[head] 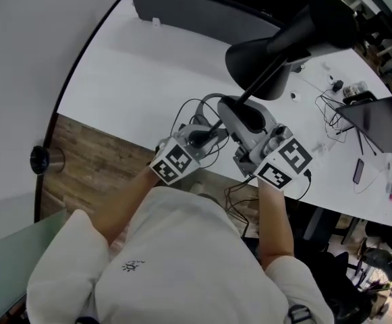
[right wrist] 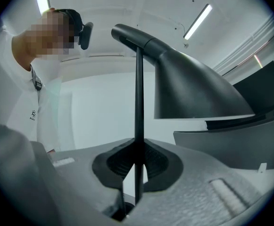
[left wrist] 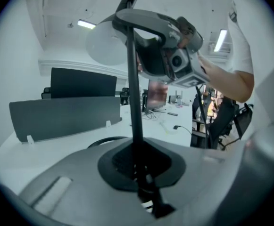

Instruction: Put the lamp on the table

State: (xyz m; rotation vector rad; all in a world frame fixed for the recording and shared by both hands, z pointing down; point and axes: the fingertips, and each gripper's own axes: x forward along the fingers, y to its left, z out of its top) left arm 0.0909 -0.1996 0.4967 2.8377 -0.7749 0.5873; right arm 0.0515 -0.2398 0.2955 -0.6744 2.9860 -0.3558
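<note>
Left gripper [left wrist: 137, 167] and right gripper [right wrist: 136, 166] are both clamping the lamp [head: 276, 49] by its thin stem [left wrist: 133, 79], which is rising from them with the shade [right wrist: 193, 88] hanging over the table [head: 148, 79] ahead.

matte black lamp [head: 263, 56], white table [head: 148, 93], brown wood-grain floor [head: 91, 157], white shirt [head: 175, 262], dark grey divider panel [head: 196, 12]

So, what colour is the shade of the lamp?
The lamp shade is black; the right gripper view shows it best.
</note>
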